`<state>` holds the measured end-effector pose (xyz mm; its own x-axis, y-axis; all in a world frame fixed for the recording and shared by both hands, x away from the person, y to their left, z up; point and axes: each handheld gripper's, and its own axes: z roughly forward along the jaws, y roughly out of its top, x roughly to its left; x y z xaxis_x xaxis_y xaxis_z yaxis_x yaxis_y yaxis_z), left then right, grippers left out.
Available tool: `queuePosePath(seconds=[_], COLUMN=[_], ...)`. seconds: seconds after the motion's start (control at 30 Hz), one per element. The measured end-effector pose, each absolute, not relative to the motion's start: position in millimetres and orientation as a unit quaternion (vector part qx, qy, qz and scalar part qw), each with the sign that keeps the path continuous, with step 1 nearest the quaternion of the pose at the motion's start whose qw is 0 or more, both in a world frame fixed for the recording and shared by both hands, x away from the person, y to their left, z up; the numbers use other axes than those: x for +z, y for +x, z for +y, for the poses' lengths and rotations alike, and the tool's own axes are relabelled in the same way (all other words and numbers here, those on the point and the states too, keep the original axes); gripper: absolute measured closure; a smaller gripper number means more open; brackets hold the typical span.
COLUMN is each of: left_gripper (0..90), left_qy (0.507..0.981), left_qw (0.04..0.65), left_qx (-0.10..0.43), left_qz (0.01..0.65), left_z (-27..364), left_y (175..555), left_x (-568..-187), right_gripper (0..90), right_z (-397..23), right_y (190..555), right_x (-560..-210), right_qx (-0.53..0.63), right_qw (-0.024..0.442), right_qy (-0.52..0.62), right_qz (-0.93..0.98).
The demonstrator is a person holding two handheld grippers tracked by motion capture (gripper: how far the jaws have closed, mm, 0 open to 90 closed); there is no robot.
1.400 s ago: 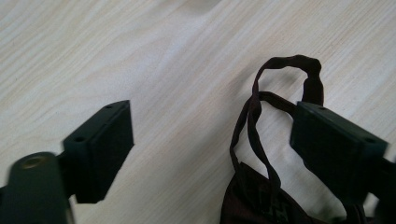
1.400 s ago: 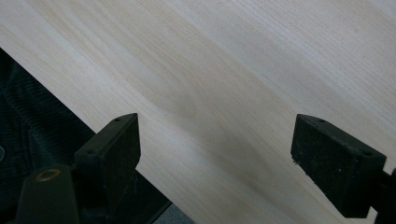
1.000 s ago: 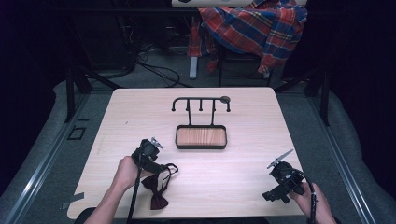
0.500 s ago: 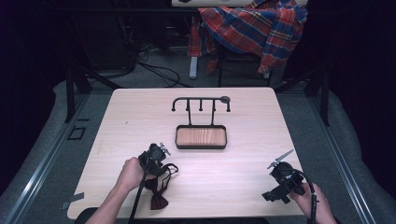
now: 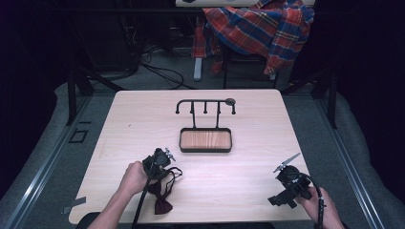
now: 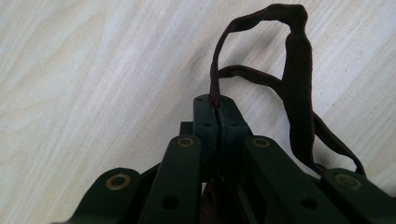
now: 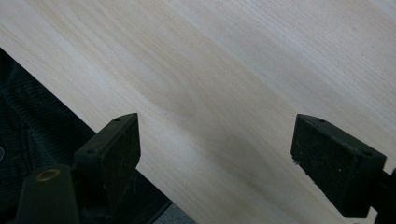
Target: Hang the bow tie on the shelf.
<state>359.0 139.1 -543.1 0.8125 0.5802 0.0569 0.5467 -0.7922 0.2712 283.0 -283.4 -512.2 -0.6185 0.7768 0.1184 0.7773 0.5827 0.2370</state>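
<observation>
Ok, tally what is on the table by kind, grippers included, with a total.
Bow tie, dark red, its strap pinched in the left gripper: 1
Black rack with wooden tray: 1
Grippers, left shut on the strap, right gripper open: 2
Total: 4

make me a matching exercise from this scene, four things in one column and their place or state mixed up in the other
Things:
1. left hand-held gripper
2. right hand-held gripper
3. bow tie
4. wooden tray

Place or state:
A. at the foot of the black hook stand, mid table
B. jaws wide apart over bare wood
C. lying by the table's near edge, under the person's left forearm
D. jaws just closed, now shut on the dark strap

Pairs: 1-D, 2-B, 3-C, 4-A
</observation>
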Motion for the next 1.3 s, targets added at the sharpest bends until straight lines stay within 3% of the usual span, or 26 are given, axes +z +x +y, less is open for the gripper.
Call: queuePosePath(seconds=[1.3], left_gripper=[88.9], left_qy=[0.901], left_qw=[0.228], left_qx=[0.144], left_qz=[0.340], left_z=[162], left_y=[349], left_x=[-487], right_gripper=[15.5], right_z=[-283], right_y=[282], right_x=[-513], right_qx=[-0.142], right_qw=[-0.005], right_qy=[-0.442], right_qz=[-0.886])
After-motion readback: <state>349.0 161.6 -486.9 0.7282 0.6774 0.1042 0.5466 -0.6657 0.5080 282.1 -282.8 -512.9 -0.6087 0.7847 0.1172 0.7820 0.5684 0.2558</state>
